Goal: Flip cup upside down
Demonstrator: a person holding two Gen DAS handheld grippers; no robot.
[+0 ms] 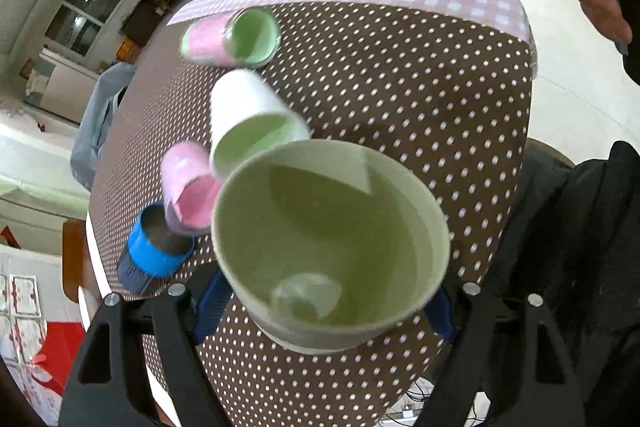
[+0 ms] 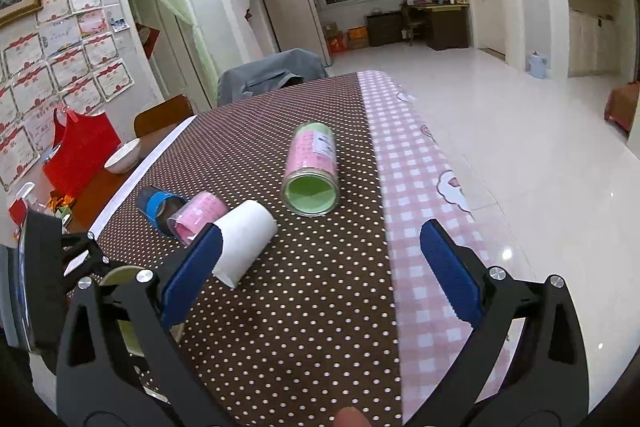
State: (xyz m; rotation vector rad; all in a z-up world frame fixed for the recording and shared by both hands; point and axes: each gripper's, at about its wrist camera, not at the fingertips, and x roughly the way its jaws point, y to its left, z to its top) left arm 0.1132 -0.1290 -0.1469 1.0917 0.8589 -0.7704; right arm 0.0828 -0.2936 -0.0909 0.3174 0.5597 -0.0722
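Note:
My left gripper [image 1: 326, 301] is shut on a pale green paper cup [image 1: 328, 243], held above the table with its open mouth facing the camera. Its blue pads press the cup's two sides. The cup is empty. In the right wrist view the cup's rim [image 2: 120, 277] shows at the lower left behind the left gripper's black frame. My right gripper [image 2: 320, 271] is open and empty above the dotted brown tablecloth [image 2: 300, 287].
On the cloth lie a white cup [image 1: 248, 119] [image 2: 246, 241], a small pink cup [image 1: 190, 187] [image 2: 198, 215], a blue-rimmed cup [image 1: 156, 247] [image 2: 158, 207] and a pink-labelled glass jar [image 1: 232, 37] [image 2: 312, 169]. A pink checked strip [image 2: 416, 187] runs along the table's right edge.

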